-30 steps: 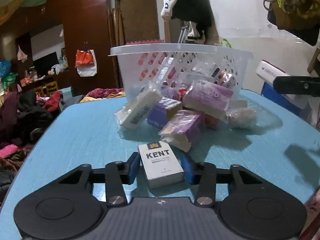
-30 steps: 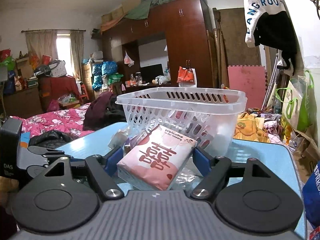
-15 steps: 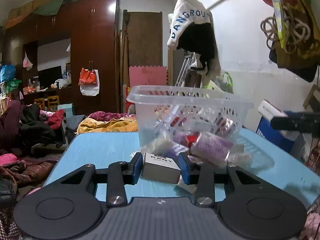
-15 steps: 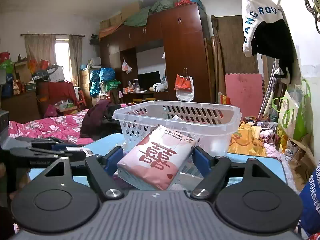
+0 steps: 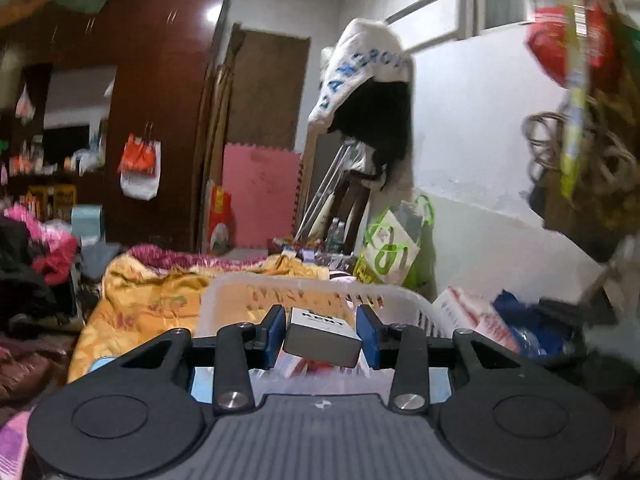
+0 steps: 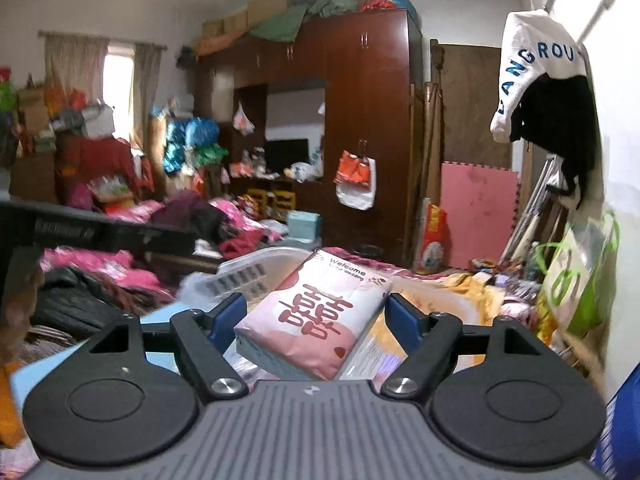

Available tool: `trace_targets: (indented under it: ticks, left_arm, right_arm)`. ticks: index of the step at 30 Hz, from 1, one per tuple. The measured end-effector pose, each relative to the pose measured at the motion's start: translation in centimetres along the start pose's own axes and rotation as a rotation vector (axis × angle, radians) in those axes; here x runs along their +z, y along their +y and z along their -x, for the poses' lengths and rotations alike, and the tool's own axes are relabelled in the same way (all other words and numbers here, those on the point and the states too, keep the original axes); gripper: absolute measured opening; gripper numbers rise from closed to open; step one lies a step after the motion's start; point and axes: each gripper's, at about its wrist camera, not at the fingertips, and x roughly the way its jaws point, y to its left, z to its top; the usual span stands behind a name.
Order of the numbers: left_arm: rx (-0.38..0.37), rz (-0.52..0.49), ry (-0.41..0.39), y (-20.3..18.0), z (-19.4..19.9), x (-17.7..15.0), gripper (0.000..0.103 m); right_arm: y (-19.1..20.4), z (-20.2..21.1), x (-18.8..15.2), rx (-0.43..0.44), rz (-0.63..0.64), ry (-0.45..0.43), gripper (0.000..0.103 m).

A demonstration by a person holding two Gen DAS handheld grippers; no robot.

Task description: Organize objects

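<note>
A: What is your left gripper (image 5: pixel 321 338) clamping?

B: The KENT cigarette pack (image 5: pixel 320 341), pinched on its side faces over the white basket (image 5: pixel 224 296). It's a light, stiff carton, so squeeze gently.

A: And your right gripper (image 6: pixel 317 326)?

B: It's clenched on the pink tissue pack (image 6: pixel 316 320), which is soft and slick; grip it mid-body, above the basket's rim (image 6: pixel 256 260).

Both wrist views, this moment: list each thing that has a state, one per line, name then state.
Left hand-held gripper: shut on the Kent box.
Kent box: held off the table, tilted, over the basket's open top.
Right hand-held gripper: shut on the pink tissue pack.
Pink tissue pack: held in the air, skewed between the fingers.
White basket: upright, open, some packets inside.
</note>
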Motion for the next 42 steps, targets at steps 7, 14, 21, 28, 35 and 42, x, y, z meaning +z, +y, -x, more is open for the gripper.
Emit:
trace_targets:
  ticks: [7,14,21,28,35,42]
  left_arm:
    - [0.019,0.100,0.062,1.8,-7.0,0.8,0.073]
    - [-0.027,0.042,-0.029,1.5,-0.5,-1.7,0.081]
    - [0.007,-0.138,0.089,0.5,3.1,-11.2,0.090]
    - [-0.013,-0.106,0.227,1.5,-0.7,-14.2,0.090]
    - [-0.032,-0.134,0.290,1.0,-2.1,-15.0,0.090]
    - [-0.005,-0.142,0.309,0.7,-2.8,-15.3,0.055]
  right_arm:
    - [0.0,-4.5,0.1,-0.027,0.066,0.057,0.097]
    - [-0.5,0.7,-0.9,-0.015,0.011,0.015,0.103]
    - [-0.1,4.2,-8.3,0.036,-0.028,0.146,0.103]
    - [-0.1,0.4,-12.4,0.099,-0.073,0.305,0.090]
    - [-0.3,-1.1,-12.8,0.110,-0.070,0.323,0.059]
    - [0.5,0.3,-13.0,0.073,-0.012,0.283,0.047]
